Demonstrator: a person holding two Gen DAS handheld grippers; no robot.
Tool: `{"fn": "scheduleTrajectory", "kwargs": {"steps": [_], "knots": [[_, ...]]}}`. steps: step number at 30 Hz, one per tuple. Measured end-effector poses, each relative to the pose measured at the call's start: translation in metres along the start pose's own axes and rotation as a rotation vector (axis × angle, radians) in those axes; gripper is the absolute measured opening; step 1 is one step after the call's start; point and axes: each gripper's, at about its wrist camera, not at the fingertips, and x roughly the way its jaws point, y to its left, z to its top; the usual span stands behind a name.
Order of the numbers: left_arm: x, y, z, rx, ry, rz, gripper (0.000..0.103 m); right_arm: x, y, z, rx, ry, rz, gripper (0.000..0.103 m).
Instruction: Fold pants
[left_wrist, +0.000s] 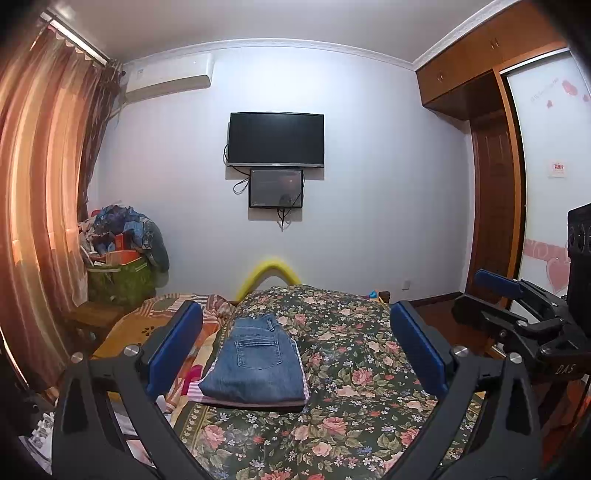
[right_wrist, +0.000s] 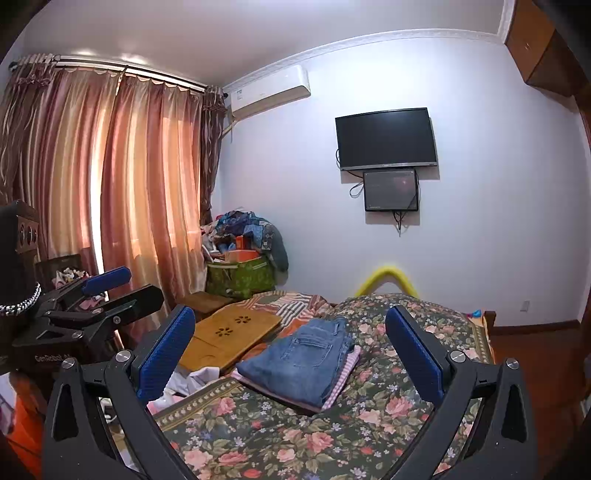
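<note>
A pair of blue jeans (left_wrist: 256, 360) lies folded into a compact rectangle, back pocket up, on the floral bedspread (left_wrist: 362, 373). It rests on a pink striped cloth (left_wrist: 199, 389) that shows at its edges. My left gripper (left_wrist: 295, 312) hovers open above and in front of the jeans, with nothing between its blue pads. In the right wrist view the jeans (right_wrist: 306, 358) sit left of centre on the bedspread (right_wrist: 388, 391), and my right gripper (right_wrist: 291, 314) is also open and holds nothing. Each gripper shows in the other's view: the right gripper (left_wrist: 484, 295) and the left gripper (right_wrist: 129, 286).
A wooden lap desk (right_wrist: 232, 332) lies on the bed left of the jeans, with loose white cloth (right_wrist: 199, 376) near it. A green bag (right_wrist: 240, 280) heaped with clothes stands by the curtains (right_wrist: 140, 192). A yellow foam guard (left_wrist: 271, 269) marks the bed's far end. A wardrobe (left_wrist: 495, 206) stands at the right.
</note>
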Motion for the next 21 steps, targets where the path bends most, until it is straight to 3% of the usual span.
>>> {"fn": "scheduleTrajectory", "kwargs": {"steps": [21], "knots": [[0.0098, 0.0023, -0.0056, -0.03, 0.028, -0.015, 0.103, 0.0038, -0.0038, -0.0041, 0.016, 0.019, -0.017, 0.103]]}}
